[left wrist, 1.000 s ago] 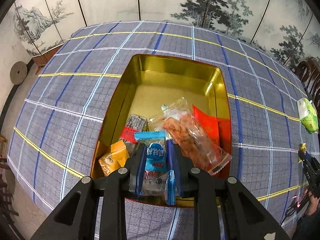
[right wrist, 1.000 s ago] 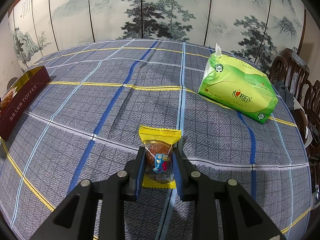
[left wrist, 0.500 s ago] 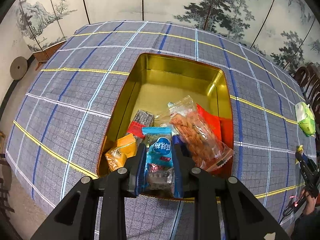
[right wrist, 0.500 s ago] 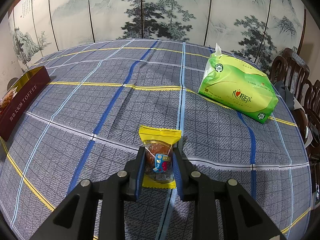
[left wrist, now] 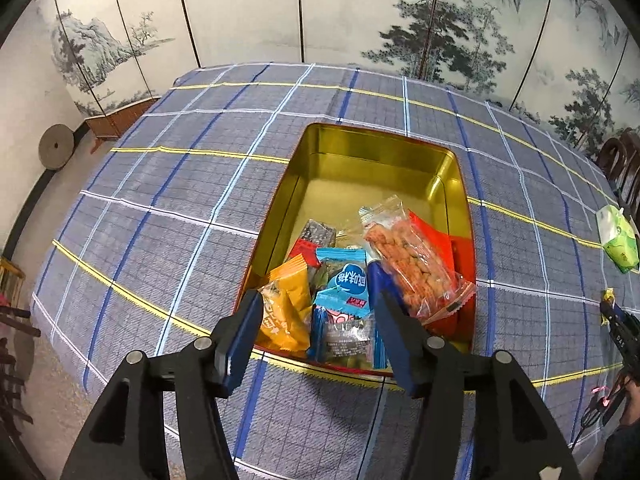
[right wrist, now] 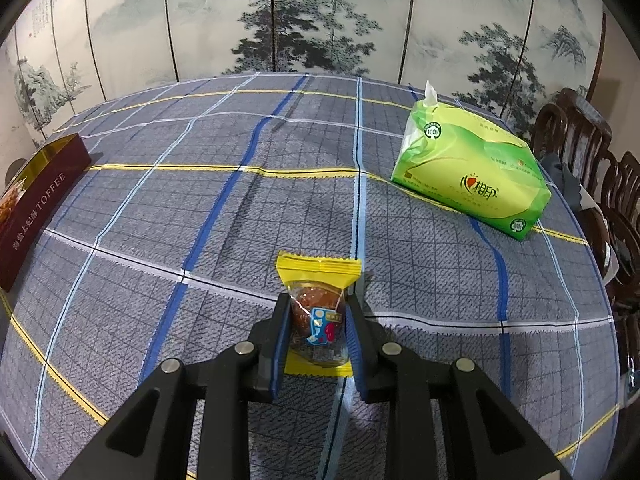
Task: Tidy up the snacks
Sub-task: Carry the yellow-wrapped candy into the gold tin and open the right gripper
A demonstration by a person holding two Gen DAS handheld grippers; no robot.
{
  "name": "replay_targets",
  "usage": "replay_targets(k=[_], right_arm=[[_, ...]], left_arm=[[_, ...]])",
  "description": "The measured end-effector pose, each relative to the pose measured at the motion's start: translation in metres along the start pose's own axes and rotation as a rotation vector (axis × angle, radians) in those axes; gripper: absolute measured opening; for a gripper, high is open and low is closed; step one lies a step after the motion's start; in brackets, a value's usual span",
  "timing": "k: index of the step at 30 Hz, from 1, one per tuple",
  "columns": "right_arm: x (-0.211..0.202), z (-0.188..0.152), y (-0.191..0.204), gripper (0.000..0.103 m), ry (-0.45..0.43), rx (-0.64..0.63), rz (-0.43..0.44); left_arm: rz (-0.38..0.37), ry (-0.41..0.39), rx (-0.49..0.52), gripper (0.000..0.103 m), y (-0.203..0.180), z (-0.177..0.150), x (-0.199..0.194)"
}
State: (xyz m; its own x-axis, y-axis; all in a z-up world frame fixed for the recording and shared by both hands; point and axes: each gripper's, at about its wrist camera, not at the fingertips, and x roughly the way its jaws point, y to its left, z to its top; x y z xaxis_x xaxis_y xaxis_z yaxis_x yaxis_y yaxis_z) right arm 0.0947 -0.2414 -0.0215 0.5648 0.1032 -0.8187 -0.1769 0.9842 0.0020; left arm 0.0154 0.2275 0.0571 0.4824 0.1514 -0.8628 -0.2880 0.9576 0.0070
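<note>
Snacks sit piled at the near end of a gold tin (left wrist: 362, 160) on the checked bench (left wrist: 168, 208), far half of the tin bare. Left to right in the pile: orange packet (left wrist: 286, 312), dark packet with red end (left wrist: 314, 236), blue packet (left wrist: 345, 286) lying on top near the front wall, long clear bag of orange-brown pieces (left wrist: 416, 266) over a red wrapper (left wrist: 450, 240). Left claw (left wrist: 318, 306) hangs over the tin's near edge, jaws just been opening and now spread; blue packet lies between them in view, pads not pressing it. Far right of the left wrist view: green tissue pack (left wrist: 618, 240) near the bench edge.

Right wrist view, left to right: dark red outer wall of the tin, marked TOFFEE, at the far left edge; right claw (right wrist: 316, 328) mid-frame, pinching a yellow-edged clear snack packet (right wrist: 318, 300) by its sides, brown piece visible inside, packet low over the cloth, contact with the bench unclear; tissue pack lying on the bench farther right, well apart from the claw; dark wooden chairs (right wrist: 592, 168) past the bench edge.
</note>
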Motion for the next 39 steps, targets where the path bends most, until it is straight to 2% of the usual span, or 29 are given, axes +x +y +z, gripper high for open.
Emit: replay_targets(k=[7, 20, 23, 28, 39], right_arm=[[0.002, 0.002, 0.000, 0.025, 0.016, 0.033, -0.013], [0.000, 0.010, 0.007, 0.025, 0.039, 0.114, -0.065], [-0.006, 0.015, 0.015, 0.025, 0.026, 0.123, -0.040], [-0.018, 0.027, 0.049, 0.025, 0.007, 0.080, 0.040], [-0.041, 0.050, 0.171, 0.025, -0.041, -0.104, 0.226]], left_arm=[[0.027, -0.023, 0.038, 0.064, -0.004, -0.011, -0.004], [0.047, -0.034, 0.052, 0.069, 0.003, -0.020, -0.003], [0.057, -0.032, 0.037, 0.071, 0.009, -0.022, -0.002], [0.053, -0.014, 0.013, 0.071, 0.017, -0.026, 0.002], [0.079, -0.005, 0.013, 0.071, 0.031, -0.037, 0.000]])
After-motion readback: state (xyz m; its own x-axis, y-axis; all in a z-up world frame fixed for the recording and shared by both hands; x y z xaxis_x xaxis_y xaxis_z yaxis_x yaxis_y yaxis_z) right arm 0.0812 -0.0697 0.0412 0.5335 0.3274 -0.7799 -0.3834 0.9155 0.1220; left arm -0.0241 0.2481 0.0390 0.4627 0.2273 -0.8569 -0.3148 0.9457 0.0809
